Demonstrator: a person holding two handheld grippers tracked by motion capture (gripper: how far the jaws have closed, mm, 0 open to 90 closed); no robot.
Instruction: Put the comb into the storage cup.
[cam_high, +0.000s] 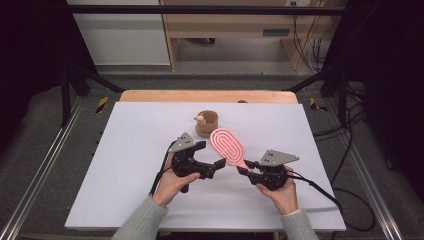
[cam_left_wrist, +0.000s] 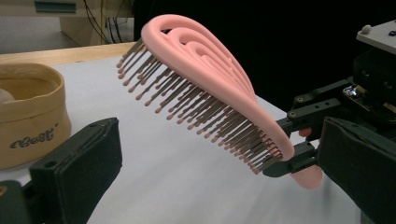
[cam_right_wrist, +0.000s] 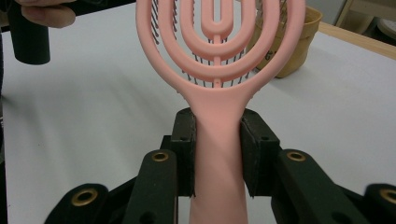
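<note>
Seen from the high view, the left claw (cam_high: 216, 165) sits at about 7 o'clock of the white rectangular surface (cam_high: 125, 165), its jaws standing wide with nothing between them. Just right of it, near the middle of the surface, hangs the one pink plastic hairbrush with an oval, looped head (cam_high: 228, 145), raised off the surface and tilted, its head toward 11 o'clock and its handle toward 5 o'clock. The right claw (cam_high: 248, 166) is clamped on that handle. At 12 o'clock of the brush, just behind its head, stands a single small tan fabric pot (cam_high: 207, 123) with a pale round thing at its rim.

The left gripper view gives what the high view cannot — the brush's underside, rows of dark bristles with small pinkish tips (cam_left_wrist: 201, 112), and a dark script word on the pot's side (cam_left_wrist: 30, 141), too blurred to read with certainty. It also shows the other claw's pads pinching the handle end.

The right gripper view shows the brush's smooth back — concentric pink loops with open gaps — and both black pads pressed flat on either side of the handle (cam_right_wrist: 218, 154). A hand around a black grip (cam_right_wrist: 29, 39) shows at 10 o'clock.
</note>
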